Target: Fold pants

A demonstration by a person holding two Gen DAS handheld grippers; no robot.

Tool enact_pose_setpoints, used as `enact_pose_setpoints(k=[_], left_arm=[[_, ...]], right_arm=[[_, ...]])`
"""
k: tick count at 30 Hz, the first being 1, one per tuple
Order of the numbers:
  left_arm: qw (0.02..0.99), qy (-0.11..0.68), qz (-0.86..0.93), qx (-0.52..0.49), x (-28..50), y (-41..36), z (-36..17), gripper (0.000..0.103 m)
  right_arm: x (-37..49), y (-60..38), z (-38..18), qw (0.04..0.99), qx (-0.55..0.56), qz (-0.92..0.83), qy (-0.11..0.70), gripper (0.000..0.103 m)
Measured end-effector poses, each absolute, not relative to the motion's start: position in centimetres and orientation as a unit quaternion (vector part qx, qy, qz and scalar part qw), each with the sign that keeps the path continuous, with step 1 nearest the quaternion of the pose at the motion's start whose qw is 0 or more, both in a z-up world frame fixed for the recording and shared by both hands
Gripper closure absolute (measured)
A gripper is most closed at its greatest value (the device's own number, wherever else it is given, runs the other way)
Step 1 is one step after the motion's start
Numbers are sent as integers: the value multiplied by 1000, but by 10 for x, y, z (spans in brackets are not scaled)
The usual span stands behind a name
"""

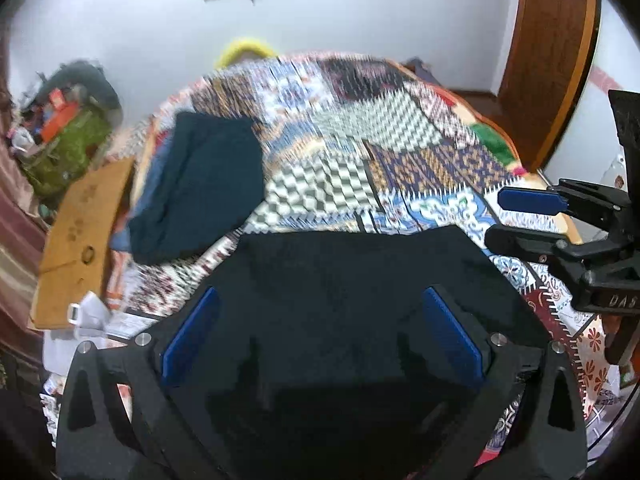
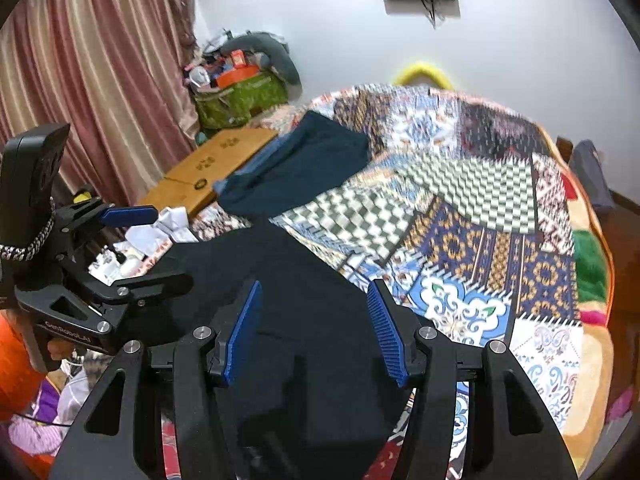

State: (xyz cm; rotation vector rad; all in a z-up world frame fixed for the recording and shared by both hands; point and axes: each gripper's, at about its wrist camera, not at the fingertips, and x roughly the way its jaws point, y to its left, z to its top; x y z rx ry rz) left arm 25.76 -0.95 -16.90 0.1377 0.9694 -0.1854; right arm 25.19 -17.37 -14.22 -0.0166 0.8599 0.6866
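Black pants (image 1: 340, 276) lie folded on the patchwork bedspread (image 1: 360, 148), right below both grippers; they also show in the right wrist view (image 2: 280, 280). My left gripper (image 1: 320, 308) is open above the pants, its blue pads apart, nothing between them. My right gripper (image 2: 316, 308) is open above the pants too, and empty. Each gripper shows in the other's view: the right one at the right edge (image 1: 496, 216), the left one at the left (image 2: 168, 244), both with jaws apart.
A folded dark teal garment (image 1: 200, 184) lies on a blue one at the bed's far left. A wooden board (image 1: 84, 232) and cluttered green bag (image 1: 68, 148) stand beyond the bed's left side. Curtains (image 2: 80, 80) hang left; a wooden door (image 1: 548, 60) is right.
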Motion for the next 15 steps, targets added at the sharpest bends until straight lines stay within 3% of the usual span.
enact_pose_setpoints(k=[9, 15], left_arm=[[830, 547, -80, 79, 280, -8, -230, 1], [831, 544, -93, 77, 271, 3, -235, 0]], right_arm=[[269, -178, -215, 788, 2, 335, 516, 52], [246, -206, -216, 793, 36, 333, 508, 51]])
